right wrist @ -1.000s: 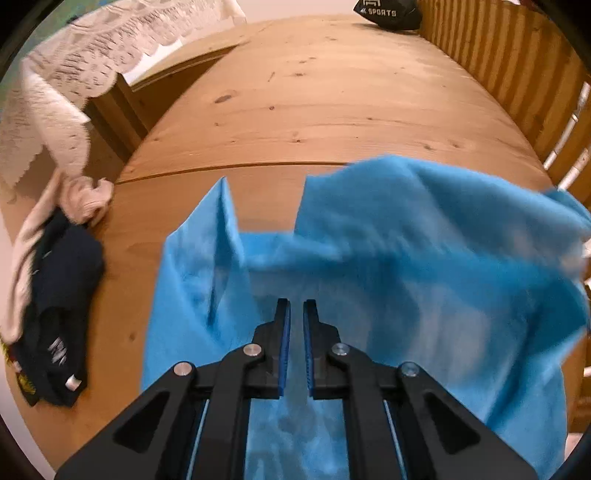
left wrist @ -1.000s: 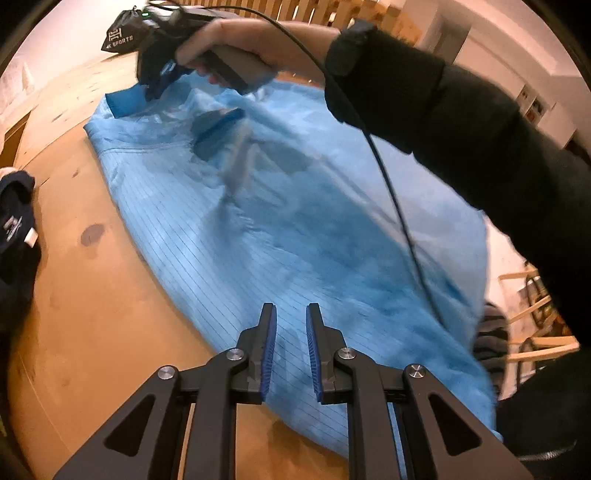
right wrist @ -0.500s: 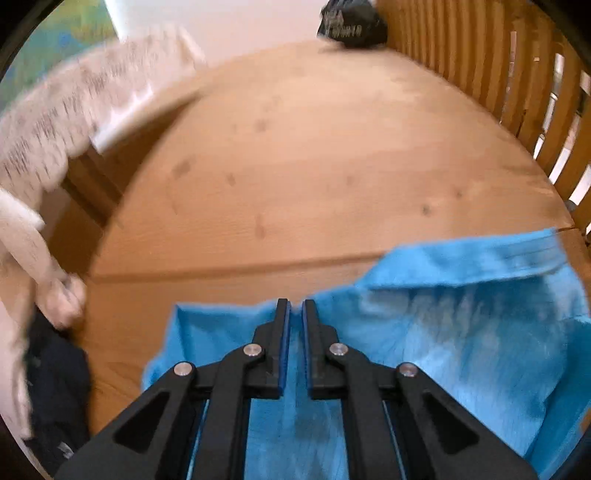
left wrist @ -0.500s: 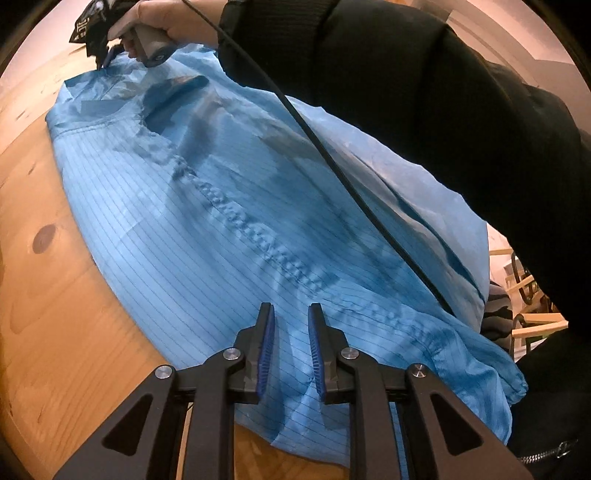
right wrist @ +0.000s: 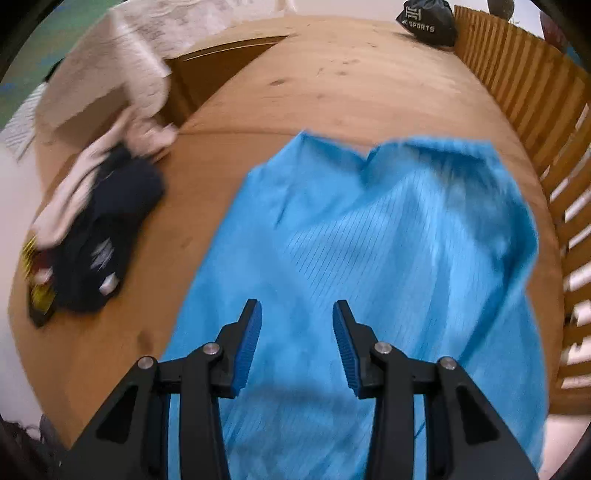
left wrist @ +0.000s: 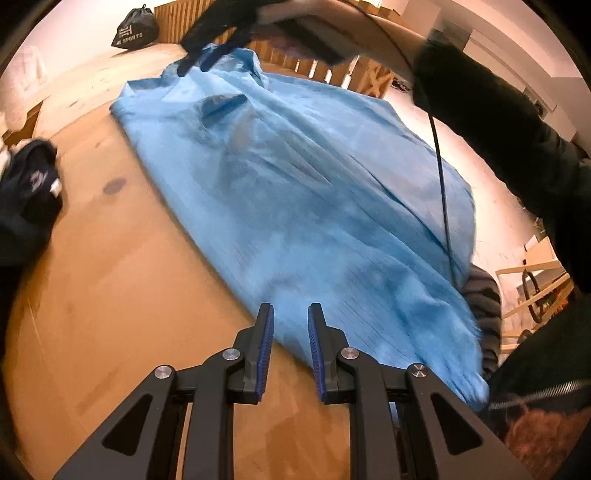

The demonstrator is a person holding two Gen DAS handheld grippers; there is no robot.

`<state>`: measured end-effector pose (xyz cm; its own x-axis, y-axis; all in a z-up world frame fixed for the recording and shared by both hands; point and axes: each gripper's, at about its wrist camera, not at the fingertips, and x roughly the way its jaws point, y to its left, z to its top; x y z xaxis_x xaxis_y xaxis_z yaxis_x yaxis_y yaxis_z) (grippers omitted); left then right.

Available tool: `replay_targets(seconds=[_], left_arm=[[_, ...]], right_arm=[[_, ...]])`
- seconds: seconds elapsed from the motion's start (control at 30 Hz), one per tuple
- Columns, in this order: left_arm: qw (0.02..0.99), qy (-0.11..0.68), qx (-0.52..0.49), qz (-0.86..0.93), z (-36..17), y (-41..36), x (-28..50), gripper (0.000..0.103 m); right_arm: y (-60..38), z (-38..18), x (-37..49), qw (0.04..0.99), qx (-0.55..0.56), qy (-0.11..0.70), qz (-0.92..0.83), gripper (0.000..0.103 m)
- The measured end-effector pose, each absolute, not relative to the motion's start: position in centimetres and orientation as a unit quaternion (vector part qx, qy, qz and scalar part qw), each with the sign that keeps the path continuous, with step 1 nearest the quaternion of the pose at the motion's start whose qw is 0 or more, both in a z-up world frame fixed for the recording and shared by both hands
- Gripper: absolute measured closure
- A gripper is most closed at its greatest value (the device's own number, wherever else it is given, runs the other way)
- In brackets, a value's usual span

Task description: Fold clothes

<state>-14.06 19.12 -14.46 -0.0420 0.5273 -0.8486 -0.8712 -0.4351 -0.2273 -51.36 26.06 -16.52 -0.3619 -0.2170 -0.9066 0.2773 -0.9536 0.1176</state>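
Left wrist view: The left gripper [left wrist: 290, 349] points down at the wooden counter [left wrist: 110, 295]. Its fingers [left wrist: 263, 350] stand narrowly apart, with a small gap between the blue pads. Nothing sits between them; the near edge of the blue shirt [left wrist: 314, 192] lies on the counter just ahead of the fingertips and under them, without contact that can be seen. The shirt spreads flat away from the fingers toward the far upper left, and its right side hangs over the counter edge. At the far end of the shirt, the right gripper [left wrist: 199, 62] hovers above the collar area, borne by a hand [left wrist: 314, 26] with a black sleeve [left wrist: 498, 122] and trailed by a black cable [left wrist: 441, 192]. A dark garment [left wrist: 29, 195] lies on the counter well to the left of the fingers. A black bag [left wrist: 135, 27] stands at the far end of the counter.

Right wrist view: The right gripper [right wrist: 297, 341] is over the shirt [right wrist: 388, 240]. Its jaws are opening, and the fingers [right wrist: 245, 343] stand moderately wide. No fabric is between the pads; the shirt lies flat below and ahead of them. The shirt's collar end is ahead of the fingers. A pile of dark and pale clothes [right wrist: 99, 229] lies well to the left of the fingers. The black bag [right wrist: 426, 22] stands far ahead, beside a slatted wooden railing [right wrist: 535, 110] that runs along the right side.
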Motion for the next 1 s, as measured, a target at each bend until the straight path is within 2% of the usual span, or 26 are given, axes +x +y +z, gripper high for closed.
replay_targets(seconds=[0.23,0.27,0.43,0.57,0.73,0.83,1.0], left_arm=[[0.54,0.171,-0.482,0.669,-14.3,18.9,-7.2,0.085],[0.551,0.167,-0.481,0.661,-14.4,19.2,-6.2,0.082],[0.576,0.165,-0.499,0.626,-17.2,22.6,-3.9,0.082],[0.579,0.193,-0.499,0.615,-17.8,23.7,-2.4,0.082],[0.568,0.188,-0.476,0.645,-14.9,21.3,-2.8,0.082],[0.56,0.18,-0.463,0.663,-13.6,20.6,-3.7,0.078],[0.545,0.177,-0.468,0.673,-13.9,21.6,-4.9,0.078]], right_arm=[[27.3,-17.2,-38.4,0.192,0.579,0.046,-0.791,0.063],[27.3,-17.2,-37.3,0.201,0.582,0.045,-0.787,0.063],[28.3,-17.4,-31.2,0.208,0.598,0.043,-0.773,0.063],[29.6,-17.5,-30.6,0.18,0.592,0.03,-0.785,0.063],[29.6,-16.3,-32.4,0.171,0.559,0.008,-0.811,0.063],[28.2,-15.4,-34.5,0.17,0.54,0.018,-0.824,0.063],[27.1,-14.3,-39.5,0.138,0.534,0.07,-0.831,0.063]])
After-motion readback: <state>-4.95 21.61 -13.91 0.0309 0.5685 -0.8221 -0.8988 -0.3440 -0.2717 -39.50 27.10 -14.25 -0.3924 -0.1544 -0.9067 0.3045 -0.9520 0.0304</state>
